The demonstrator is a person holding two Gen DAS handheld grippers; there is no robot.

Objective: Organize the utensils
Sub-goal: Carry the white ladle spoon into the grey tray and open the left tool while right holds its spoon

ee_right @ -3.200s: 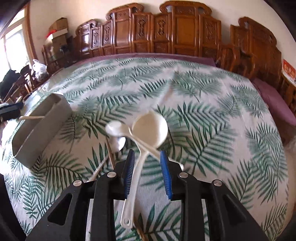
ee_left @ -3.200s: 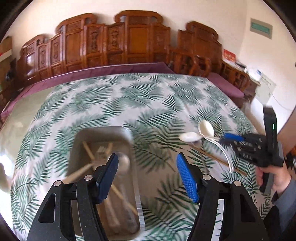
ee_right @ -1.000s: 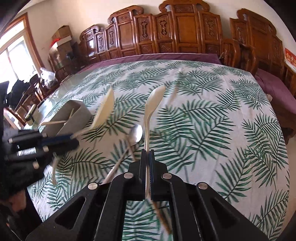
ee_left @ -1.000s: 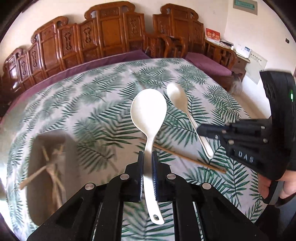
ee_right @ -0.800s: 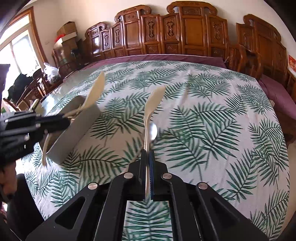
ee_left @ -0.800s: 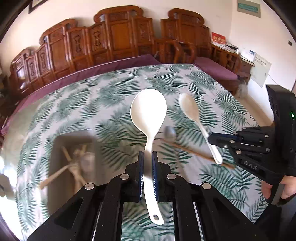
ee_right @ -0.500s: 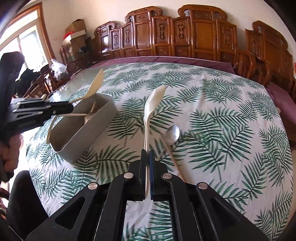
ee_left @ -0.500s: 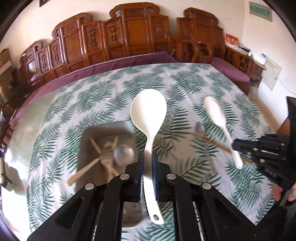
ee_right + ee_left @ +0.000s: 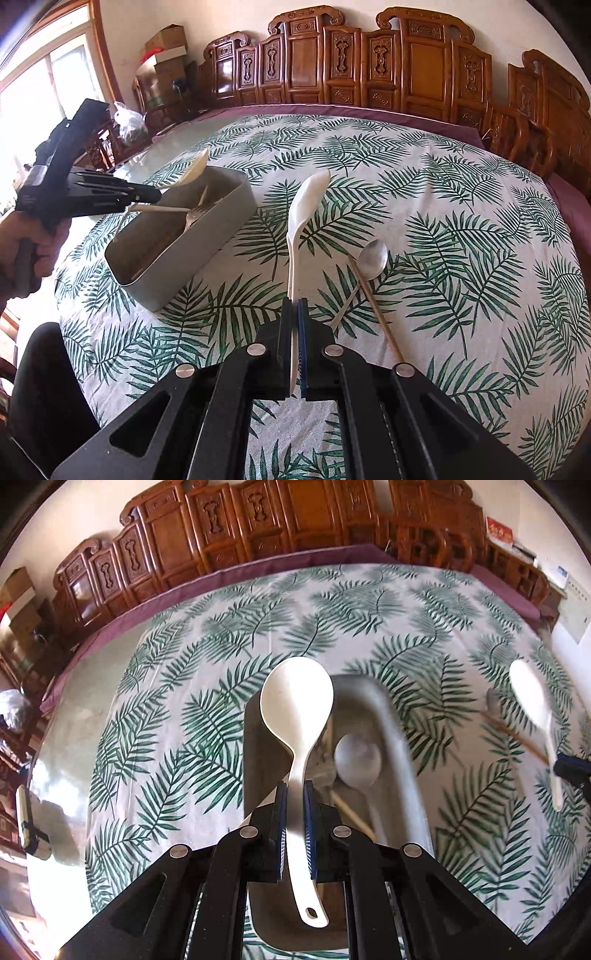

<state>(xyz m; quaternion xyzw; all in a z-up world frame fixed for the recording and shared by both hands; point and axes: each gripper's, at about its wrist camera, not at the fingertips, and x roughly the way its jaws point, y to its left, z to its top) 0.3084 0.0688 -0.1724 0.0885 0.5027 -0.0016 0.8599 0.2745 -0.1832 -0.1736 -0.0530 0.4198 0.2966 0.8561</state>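
A white ladle (image 9: 296, 716) is clamped by its handle between the closed jaws of the left gripper (image 9: 294, 814), bowl pointing ahead and held above the grey utensil tray (image 9: 400, 760), which lies directly beneath and just ahead of the fingers. A metal spoon (image 9: 357, 757) is already lying in the tray. The step in hand is judged to be the drop: the ladle is best lowered until its bowl is inside the walls, aligned with the tray's long axis, before the jaws are opened. The right gripper (image 9: 294, 332) is closed on a white spoon (image 9: 304, 218), held above the tablecloth (image 9: 461, 229); a steel spoon (image 9: 373, 258) lies just right of it, not yet gathered.
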